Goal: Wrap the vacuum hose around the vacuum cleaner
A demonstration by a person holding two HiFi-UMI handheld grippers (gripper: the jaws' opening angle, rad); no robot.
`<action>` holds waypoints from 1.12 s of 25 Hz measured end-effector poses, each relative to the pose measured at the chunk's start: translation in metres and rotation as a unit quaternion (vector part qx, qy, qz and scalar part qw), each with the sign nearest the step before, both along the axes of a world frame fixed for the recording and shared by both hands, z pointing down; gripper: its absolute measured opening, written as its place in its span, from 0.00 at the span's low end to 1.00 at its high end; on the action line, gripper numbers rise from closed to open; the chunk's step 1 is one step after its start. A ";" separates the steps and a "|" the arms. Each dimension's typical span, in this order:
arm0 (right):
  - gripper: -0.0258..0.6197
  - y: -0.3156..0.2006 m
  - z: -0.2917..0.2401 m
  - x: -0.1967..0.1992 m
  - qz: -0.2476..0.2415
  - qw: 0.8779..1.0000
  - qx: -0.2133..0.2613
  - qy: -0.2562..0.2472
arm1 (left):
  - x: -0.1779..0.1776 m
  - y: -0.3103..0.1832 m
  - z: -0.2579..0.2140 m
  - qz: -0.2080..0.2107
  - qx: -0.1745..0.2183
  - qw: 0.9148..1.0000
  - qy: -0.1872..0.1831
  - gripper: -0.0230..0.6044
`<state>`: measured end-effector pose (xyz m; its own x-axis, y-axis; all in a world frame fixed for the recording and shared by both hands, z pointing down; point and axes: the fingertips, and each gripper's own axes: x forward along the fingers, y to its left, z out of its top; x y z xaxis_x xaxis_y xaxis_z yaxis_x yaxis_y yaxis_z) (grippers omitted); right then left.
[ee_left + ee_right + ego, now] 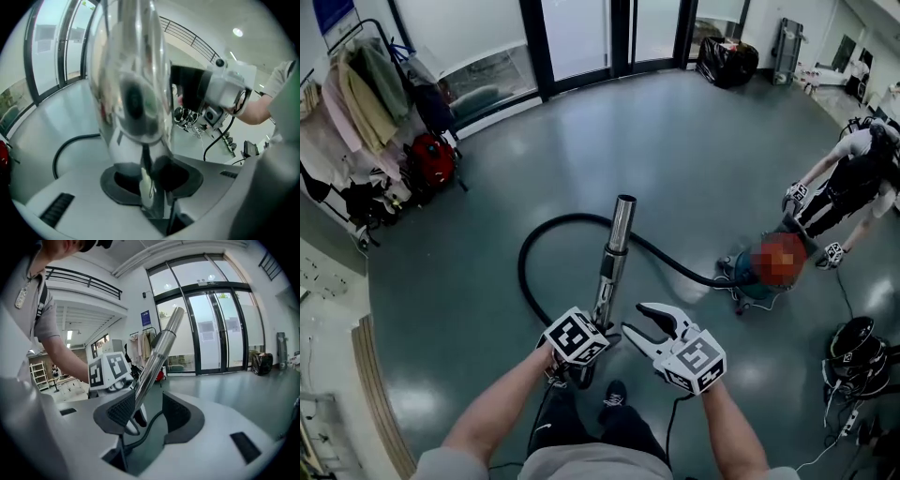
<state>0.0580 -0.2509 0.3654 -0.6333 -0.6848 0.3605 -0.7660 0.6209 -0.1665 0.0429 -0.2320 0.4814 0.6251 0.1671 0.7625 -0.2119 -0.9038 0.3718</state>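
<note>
None of the hose (523,267) was wrapped yet: it lay looped on the floor (694,159), 10 to 2 o'clock, ending at the vacuum cleaner (752,286) at 2. The left gripper (602,325) had its fingers clamped on the metal wand (617,239). The right gripper (637,321) fingers stood part open, empty. Another person (853,173) bent beside it, poss. obstructing.

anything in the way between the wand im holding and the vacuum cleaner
Nothing lies on the floor between the metal wand in the left gripper and the vacuum cleaner but the hose itself. Another person bends right beside the vacuum cleaner, though.
</note>
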 end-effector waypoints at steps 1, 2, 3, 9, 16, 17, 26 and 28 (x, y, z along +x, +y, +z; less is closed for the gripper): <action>0.31 -0.002 0.001 -0.001 0.006 1.000 -0.006 -0.001 | -0.001 -0.008 -0.007 -0.006 0.000 1.000 0.007 0.25; 0.31 -0.004 0.003 -0.003 0.012 1.000 -0.014 -0.001 | -0.003 -0.016 -0.014 -0.011 -0.001 1.000 0.013 0.25; 0.31 -0.005 0.005 -0.006 0.018 1.000 -0.024 -0.002 | -0.007 -0.025 -0.019 -0.015 -0.003 1.000 0.018 0.25; 0.31 -0.021 0.037 -0.041 0.022 0.993 -0.116 0.007 | -0.020 -0.090 -0.044 -0.031 -0.017 0.998 0.059 0.25; 0.37 -0.067 0.062 -0.081 0.084 0.982 -0.165 -0.023 | -0.005 -0.148 -0.068 -0.041 -0.027 0.994 0.096 0.25; 0.39 -0.073 0.062 -0.084 0.098 0.981 -0.165 -0.031 | -0.003 -0.151 -0.073 -0.038 -0.030 0.994 0.100 0.25; 0.49 -0.134 0.088 -0.124 0.176 0.965 -0.172 -0.089 | -0.010 -0.175 -0.106 -0.015 -0.058 0.990 0.125 0.25; 0.49 -0.133 0.093 -0.124 0.184 0.962 -0.170 -0.107 | -0.007 -0.171 -0.112 -0.008 -0.065 0.989 0.131 0.24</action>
